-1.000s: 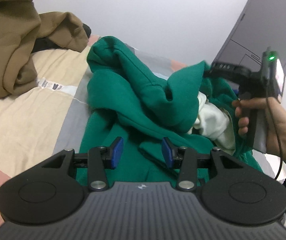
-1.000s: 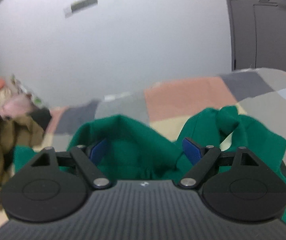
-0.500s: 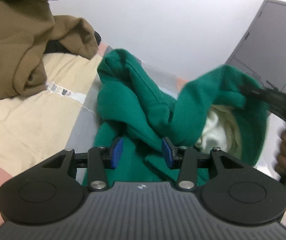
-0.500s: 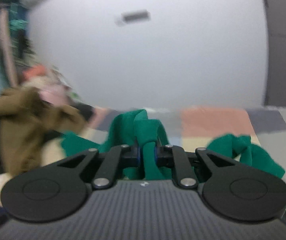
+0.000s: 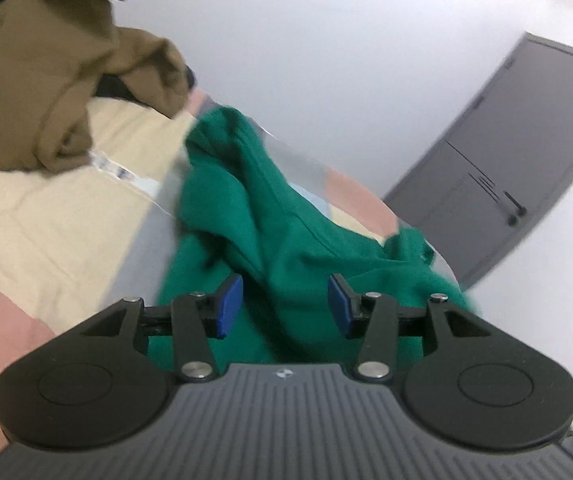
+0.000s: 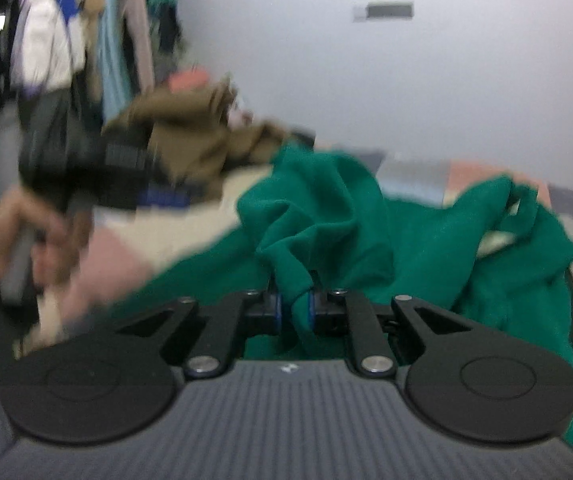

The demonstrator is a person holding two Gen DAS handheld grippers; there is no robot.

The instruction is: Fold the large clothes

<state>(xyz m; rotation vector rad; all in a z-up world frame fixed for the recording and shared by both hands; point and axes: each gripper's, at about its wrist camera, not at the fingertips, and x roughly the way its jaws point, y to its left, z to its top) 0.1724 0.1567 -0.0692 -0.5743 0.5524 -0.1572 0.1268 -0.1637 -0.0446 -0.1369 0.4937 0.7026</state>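
- Sweater (image 5: 286, 240) lies bunched on the bed (image 5: 46, 216), no fold made yet; you're at the start.
- Your right gripper (image 6: 293, 307) has clamped a ridge of it.
- Your left gripper (image 5: 284, 304), jaws just widened, grips nothing; spreading flat remains.

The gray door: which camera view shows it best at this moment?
The left wrist view. The gray door stands at right beyond the green sweatshirt, with its panel lines and dark handle visible. The right wrist view faces the wall and hanging clothes; no door appears there.

No text, label or number is legible anywhere.
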